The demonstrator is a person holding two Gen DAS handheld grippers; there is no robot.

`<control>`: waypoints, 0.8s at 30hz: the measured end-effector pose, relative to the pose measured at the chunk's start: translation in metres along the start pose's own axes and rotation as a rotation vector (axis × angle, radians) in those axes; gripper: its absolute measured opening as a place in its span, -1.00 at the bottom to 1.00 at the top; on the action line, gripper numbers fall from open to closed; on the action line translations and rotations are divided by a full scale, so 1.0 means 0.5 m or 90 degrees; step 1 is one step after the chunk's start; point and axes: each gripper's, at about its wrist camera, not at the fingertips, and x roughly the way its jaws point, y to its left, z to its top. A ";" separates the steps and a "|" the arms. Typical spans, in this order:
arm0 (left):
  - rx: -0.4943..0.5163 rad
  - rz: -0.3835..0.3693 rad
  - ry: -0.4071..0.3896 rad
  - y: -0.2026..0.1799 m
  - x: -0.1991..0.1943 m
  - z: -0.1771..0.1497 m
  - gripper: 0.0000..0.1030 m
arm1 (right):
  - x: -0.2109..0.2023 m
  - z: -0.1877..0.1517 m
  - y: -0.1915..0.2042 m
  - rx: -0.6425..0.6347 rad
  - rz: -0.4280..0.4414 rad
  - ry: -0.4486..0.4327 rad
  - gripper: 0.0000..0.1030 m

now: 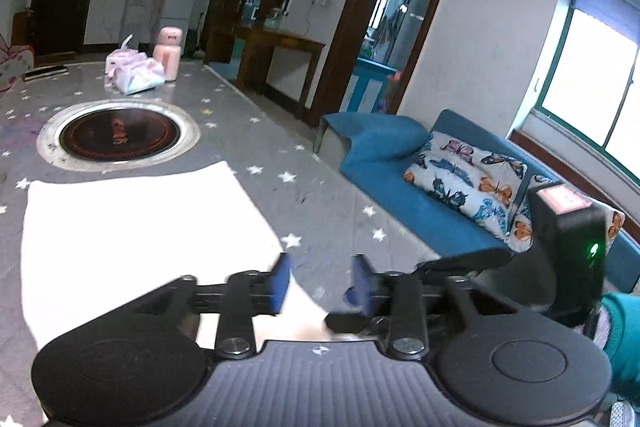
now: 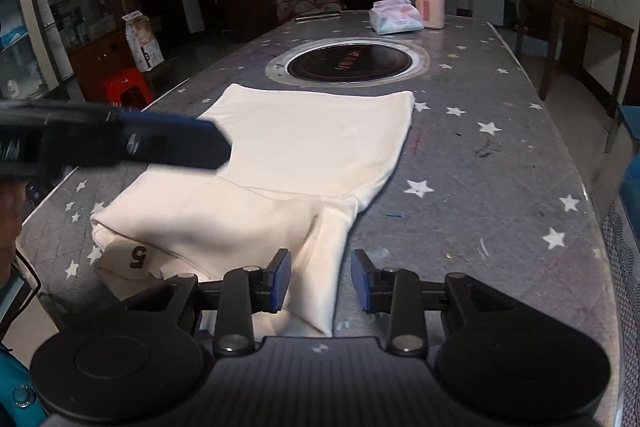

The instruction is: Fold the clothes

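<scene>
Under my right gripper the cream shirt lies soft, light and floppy; I judge its near hem best to pinch. Both grippers gape wide, the left gripper empty too.

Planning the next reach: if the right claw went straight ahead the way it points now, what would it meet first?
Probably the cream garment: the right claw, open, sits just over its near folded edge, though the height above the cloth is unclear.

Worktop layout, right wrist view

Garment lies on the worktop centre. Inset cooker sits beyond it at 12 o'clock; tissue pack and bottle, side by side, lie farther at 1 o'clock.
</scene>
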 end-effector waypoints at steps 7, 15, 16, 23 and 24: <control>-0.011 0.125 0.025 0.112 -0.072 -0.057 -0.25 | -0.016 0.009 -0.003 0.000 0.002 -0.011 -0.36; -0.044 0.206 0.066 0.194 -0.134 -0.126 -0.25 | 0.041 0.017 0.034 -0.010 0.039 0.024 -0.37; -0.046 0.205 0.067 0.197 -0.135 -0.131 -0.26 | 0.049 0.017 0.036 -0.009 0.036 0.031 -0.37; -0.044 0.190 0.086 0.209 -0.117 -0.146 -0.46 | 0.054 0.019 0.054 -0.030 0.019 0.037 -0.86; -0.038 0.189 0.089 0.210 -0.116 -0.147 -0.46 | 0.048 0.021 0.055 -0.034 0.012 0.030 -0.86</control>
